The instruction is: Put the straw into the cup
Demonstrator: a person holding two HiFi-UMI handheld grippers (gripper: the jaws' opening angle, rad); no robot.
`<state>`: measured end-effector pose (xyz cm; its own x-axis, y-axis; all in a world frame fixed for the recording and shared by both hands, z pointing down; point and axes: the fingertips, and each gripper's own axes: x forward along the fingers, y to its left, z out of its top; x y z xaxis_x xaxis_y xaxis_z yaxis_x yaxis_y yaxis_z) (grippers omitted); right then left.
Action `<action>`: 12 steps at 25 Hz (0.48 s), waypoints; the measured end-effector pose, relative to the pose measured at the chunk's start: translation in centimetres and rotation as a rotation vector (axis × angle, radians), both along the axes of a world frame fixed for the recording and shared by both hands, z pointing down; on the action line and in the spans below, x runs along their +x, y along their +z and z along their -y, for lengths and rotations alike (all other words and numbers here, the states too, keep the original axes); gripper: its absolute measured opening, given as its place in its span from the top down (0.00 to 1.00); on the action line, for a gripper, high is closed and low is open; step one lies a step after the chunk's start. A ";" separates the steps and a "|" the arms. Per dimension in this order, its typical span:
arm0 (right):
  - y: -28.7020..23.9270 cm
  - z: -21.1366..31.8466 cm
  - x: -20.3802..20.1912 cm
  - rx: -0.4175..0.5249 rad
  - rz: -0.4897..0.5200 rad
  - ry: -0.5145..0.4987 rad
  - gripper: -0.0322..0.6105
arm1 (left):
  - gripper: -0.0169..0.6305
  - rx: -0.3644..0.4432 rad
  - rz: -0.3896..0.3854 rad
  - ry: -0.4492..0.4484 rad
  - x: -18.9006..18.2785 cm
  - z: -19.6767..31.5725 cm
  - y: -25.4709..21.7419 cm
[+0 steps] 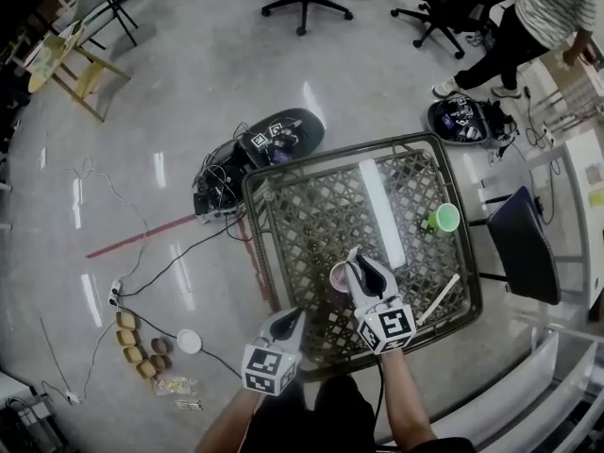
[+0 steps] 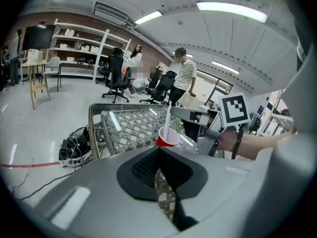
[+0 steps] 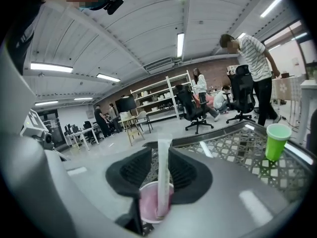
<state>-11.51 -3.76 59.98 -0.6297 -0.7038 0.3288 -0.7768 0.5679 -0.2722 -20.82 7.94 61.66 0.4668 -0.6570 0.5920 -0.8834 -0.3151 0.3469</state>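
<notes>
Inside the red cup (image 2: 164, 142) stands the straw (image 3: 162, 172).

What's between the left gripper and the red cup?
Only bare table. The head view shows nothing else between the left gripper and the red cup.

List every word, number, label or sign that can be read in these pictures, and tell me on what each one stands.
No readable text anywhere.
Each marker cube, on the left tool and the right tool: black-and-white square patterns, no letters or digits.
The cup with the straw, and the green cup: no print seen.
Boxes on the shelves: too small to read.
</notes>
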 end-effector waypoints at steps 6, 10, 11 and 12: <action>-1.8 -0.6 0.3 0.018 -0.020 0.000 0.79 | 0.96 0.026 0.003 -0.002 -0.2 0.3 -1.7; -4.6 -1.0 0.8 0.030 -0.024 0.003 0.79 | 0.96 0.059 -0.003 -0.003 -0.1 0.8 -4.3; -5.4 -1.3 1.0 0.029 -0.019 0.005 0.79 | 0.96 0.068 -0.004 -0.002 0.0 0.8 -5.1; -6.2 -1.5 1.1 0.028 -0.014 0.007 0.79 | 0.96 0.077 -0.006 -0.001 0.1 0.8 -5.9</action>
